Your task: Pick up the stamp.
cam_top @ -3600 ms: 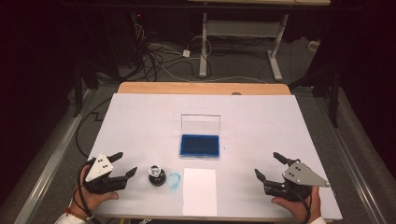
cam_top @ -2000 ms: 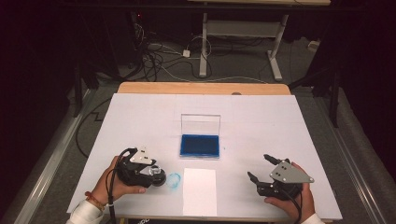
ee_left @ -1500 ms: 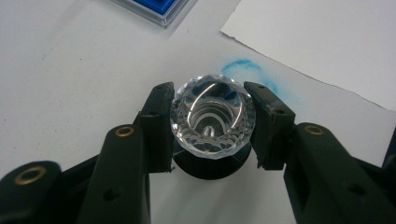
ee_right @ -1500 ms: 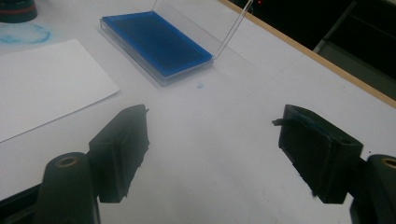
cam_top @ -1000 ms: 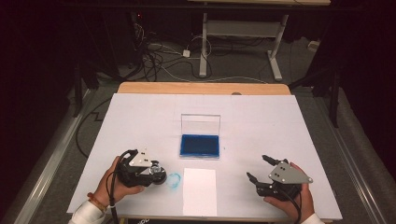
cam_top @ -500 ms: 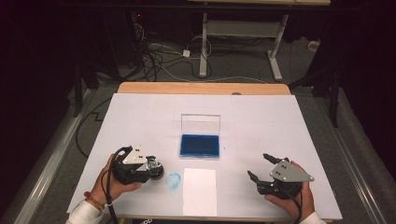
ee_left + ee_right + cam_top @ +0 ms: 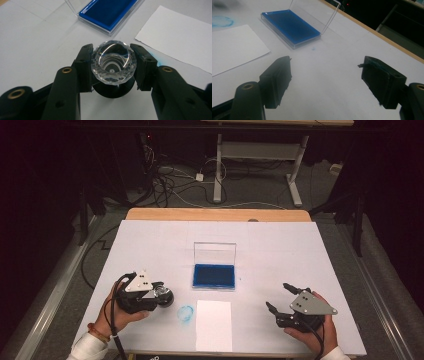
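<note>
Beyond the white table (image 7: 300,245), a dim room holds tangled cables (image 7: 165,175) and a grey desk frame (image 7: 260,155).

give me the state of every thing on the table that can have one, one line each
left gripper: shut on the crystal-handled stamp
crystal-handled stamp: upright, clamped between the jaws, black base at the table
right gripper: open, nothing between the jaws, which have just been opening
ink pad case: open, clear lid standing up, blue pad exposed
paper sheet: flat, blank
blue ring mark: stamped on the table beside the sheet
</note>
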Available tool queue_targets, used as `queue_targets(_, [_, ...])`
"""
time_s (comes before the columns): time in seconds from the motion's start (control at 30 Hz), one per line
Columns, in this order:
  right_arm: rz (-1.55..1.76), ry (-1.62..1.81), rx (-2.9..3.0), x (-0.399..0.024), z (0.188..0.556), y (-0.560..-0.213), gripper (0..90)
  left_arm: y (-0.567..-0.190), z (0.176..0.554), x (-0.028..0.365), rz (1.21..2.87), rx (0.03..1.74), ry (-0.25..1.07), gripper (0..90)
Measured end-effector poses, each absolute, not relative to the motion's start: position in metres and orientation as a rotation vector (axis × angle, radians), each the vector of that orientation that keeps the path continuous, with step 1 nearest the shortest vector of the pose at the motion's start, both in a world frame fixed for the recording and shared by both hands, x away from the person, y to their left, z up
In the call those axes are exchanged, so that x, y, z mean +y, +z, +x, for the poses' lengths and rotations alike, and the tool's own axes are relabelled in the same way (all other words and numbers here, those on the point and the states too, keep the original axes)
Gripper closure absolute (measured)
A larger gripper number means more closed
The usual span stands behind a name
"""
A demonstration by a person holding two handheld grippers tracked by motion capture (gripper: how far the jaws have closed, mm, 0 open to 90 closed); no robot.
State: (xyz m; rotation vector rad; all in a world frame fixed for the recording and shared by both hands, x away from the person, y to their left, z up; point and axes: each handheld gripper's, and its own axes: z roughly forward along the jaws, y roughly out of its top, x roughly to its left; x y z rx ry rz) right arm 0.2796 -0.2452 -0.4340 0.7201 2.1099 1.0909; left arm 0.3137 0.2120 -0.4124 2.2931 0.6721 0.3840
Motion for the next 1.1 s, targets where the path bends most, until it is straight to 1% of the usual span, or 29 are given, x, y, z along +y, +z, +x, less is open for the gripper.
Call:
queue_targets(0.6, [0.705,1.088,2.12,-0.242,0.28,-0.435,24.7,-0.396,0.316,0.217,2.239,0.666,0.427,54.4])
queue_targets(0.8, [0.709,1.099,2.115,-0.244,0.277,-0.435,26.1,-0.396,0.318,0.215,2.245,0.655,0.421,54.4])
queue_targets(1.1, [0.73,1.093,2.109,-0.245,0.276,-0.435,24.9,-0.395,0.317,0.214,2.235,0.648,0.436,54.4])
